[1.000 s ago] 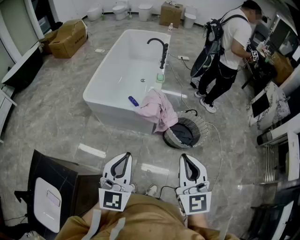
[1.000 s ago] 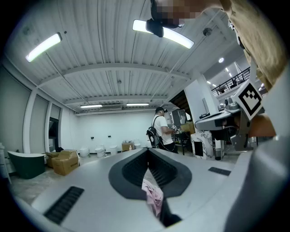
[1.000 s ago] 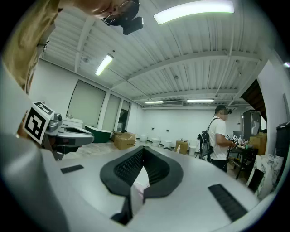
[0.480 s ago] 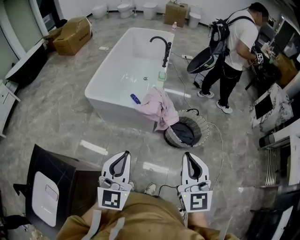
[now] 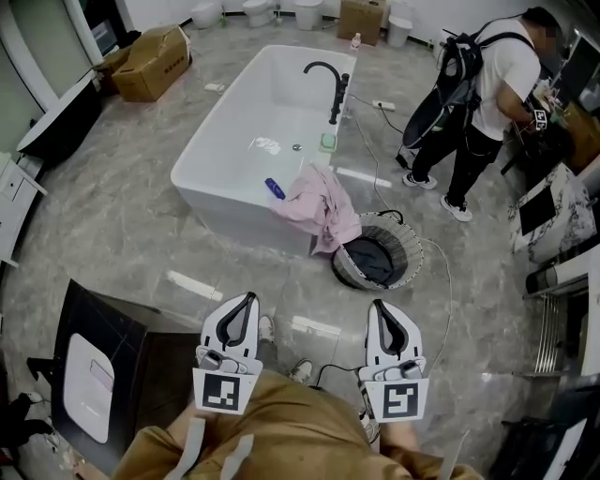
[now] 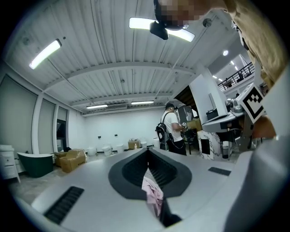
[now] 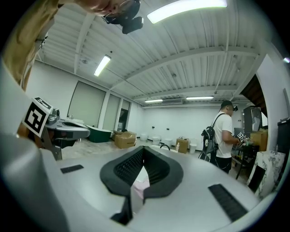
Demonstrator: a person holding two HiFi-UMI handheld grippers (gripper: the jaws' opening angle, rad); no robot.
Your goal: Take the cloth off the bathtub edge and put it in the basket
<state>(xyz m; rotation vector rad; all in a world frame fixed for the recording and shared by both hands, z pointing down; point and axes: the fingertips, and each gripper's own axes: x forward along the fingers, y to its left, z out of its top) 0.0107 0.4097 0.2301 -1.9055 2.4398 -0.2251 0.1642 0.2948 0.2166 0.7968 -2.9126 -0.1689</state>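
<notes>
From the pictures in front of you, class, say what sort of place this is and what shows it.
Probably a bathroom-fittings showroom or stockroom: a freestanding bathtub stands in the open, toilets line the far wall, and cardboard boxes sit nearby.

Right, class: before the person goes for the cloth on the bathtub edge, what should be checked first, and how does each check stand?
1. Pink cloth draped over the bathtub edge: ok.
2. Basket upright and open beside the tub: ok.
3. Left tongs open for a grasp: not ok, shut.
4. Right tongs open: not ok, shut.
5. Tongs within reach of the cloth: not ok, bare floor lies between.
6. Bystander apart from tub and basket: ok.
</notes>
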